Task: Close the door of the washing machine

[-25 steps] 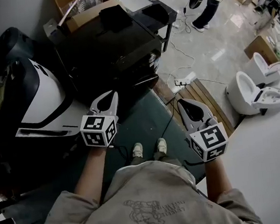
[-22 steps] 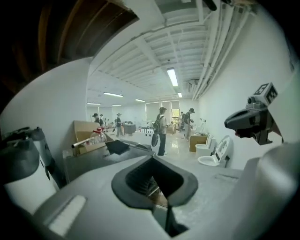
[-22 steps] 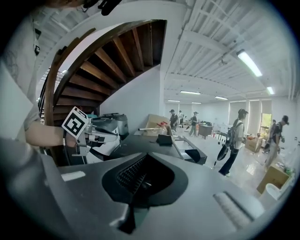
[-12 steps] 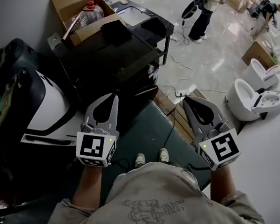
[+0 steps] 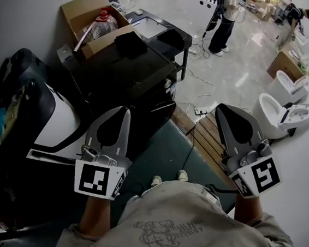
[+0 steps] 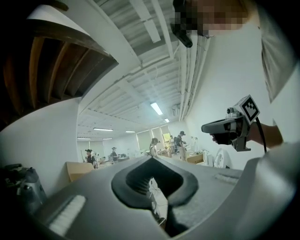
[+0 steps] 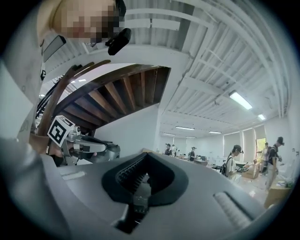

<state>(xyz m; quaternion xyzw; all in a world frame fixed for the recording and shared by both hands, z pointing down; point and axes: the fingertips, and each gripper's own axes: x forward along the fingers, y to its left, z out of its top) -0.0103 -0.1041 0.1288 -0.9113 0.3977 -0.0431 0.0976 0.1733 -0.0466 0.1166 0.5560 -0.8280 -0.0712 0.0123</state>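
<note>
The washing machine (image 5: 55,122) is the white and black appliance at the left of the head view; I cannot make out its door or how it stands. My left gripper (image 5: 126,111) is held up in the air just right of it, shut with nothing in it, and touches nothing. My right gripper (image 5: 219,107) hovers over the wooden slats, also shut and empty. In the left gripper view the closed jaws (image 6: 152,157) point up toward the ceiling, with the right gripper (image 6: 225,126) alongside. The right gripper view shows its jaws (image 7: 147,153) closed too.
A black cart (image 5: 132,67) stands ahead, carrying a cardboard box (image 5: 92,22) with a bottle in it. Cables and a power strip (image 5: 203,109) lie on the floor. White toilets (image 5: 280,115) stand at the right. People stand at the far end of the room (image 5: 225,11).
Both grippers have risen toward the head camera and spread a little apart, so they look larger. The view has tilted up and shows more of the room. Both stay shut.
</note>
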